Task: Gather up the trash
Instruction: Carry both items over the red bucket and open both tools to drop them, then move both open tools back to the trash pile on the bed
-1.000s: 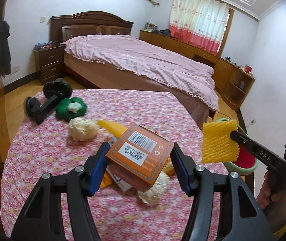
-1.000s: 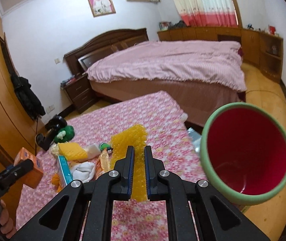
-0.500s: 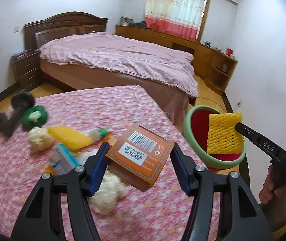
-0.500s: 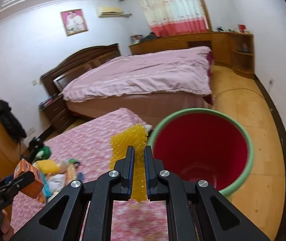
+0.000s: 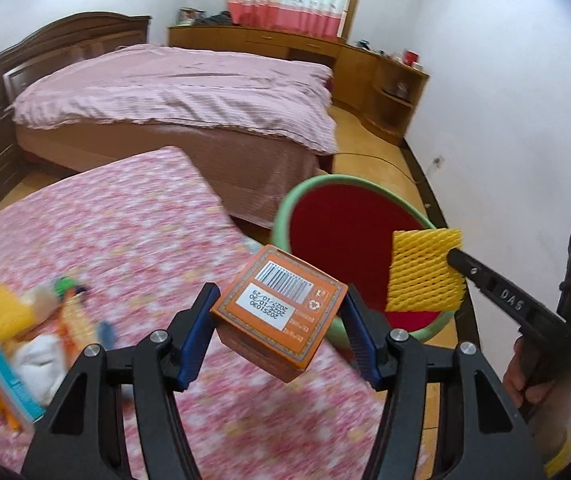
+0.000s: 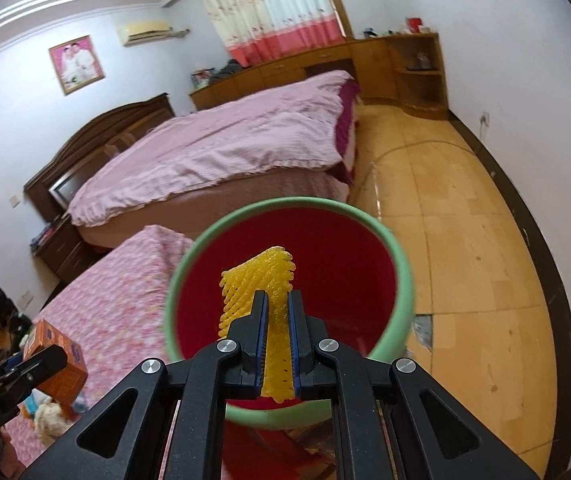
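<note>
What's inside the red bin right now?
The bin shows only bare red wall, no trash visible. The yellow foam net in the right gripper covers part of it, and the gripper hides the bottom, so that part can't be checked.

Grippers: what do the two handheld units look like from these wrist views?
Both are matte black plastic with triangular cut-outs and silver screw heads. The left gripper has blue ribbed pads on its fingers. The right gripper has the same blue pads; from the left wrist view its black arm bears white "DAS" lettering, with a strap around the handle and a yellow cuff at the wrist.
</note>
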A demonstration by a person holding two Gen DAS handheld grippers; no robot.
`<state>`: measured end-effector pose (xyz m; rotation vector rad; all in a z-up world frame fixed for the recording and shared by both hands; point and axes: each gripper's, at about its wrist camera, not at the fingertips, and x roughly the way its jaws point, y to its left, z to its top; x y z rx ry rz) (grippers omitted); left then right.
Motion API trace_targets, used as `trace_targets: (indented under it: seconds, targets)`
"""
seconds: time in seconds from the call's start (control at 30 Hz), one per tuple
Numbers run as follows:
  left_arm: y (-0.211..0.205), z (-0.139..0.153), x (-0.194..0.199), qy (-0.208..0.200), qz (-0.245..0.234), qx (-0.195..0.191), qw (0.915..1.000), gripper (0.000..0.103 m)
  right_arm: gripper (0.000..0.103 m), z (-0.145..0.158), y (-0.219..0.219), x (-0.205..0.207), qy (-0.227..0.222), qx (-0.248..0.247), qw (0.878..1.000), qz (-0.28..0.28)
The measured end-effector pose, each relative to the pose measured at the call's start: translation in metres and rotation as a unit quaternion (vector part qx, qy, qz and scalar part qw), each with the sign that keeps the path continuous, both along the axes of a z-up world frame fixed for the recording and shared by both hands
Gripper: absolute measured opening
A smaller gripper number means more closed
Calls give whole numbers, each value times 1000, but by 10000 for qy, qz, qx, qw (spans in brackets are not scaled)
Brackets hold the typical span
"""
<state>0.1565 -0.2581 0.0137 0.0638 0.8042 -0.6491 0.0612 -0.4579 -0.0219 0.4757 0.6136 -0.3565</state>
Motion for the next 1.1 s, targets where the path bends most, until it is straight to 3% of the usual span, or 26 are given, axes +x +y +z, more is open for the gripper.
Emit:
trace_targets:
  seconds: [0.3, 0.4, 0.47, 0.57, 0.63, 1.1]
  targets:
    - [-62, -21, 14, 102, -413, 139, 9990, 62, 13, -15, -30, 2, 148, 73, 9996, -224]
    - [-75, -26, 16, -39, -430, 277, 9987, 62, 13, -16, -33, 3, 197, 52, 9996, -207]
    - [-81, -28, 17, -149, -422, 368, 9983, 69, 14, -15, -35, 3, 197, 32, 9996, -198]
    - [-84, -29, 18, -185, -440, 334, 9983, 70, 17, -17, -37, 5, 209, 25, 9995, -220]
    - [-85, -31, 21, -135, -450, 308, 9984, 70, 25, -18, -37, 5, 219, 27, 9995, -218]
    - [-54, -10, 7, 0, -238, 91, 9997, 70, 30, -3, -16, -8, 45, 105, 9999, -7]
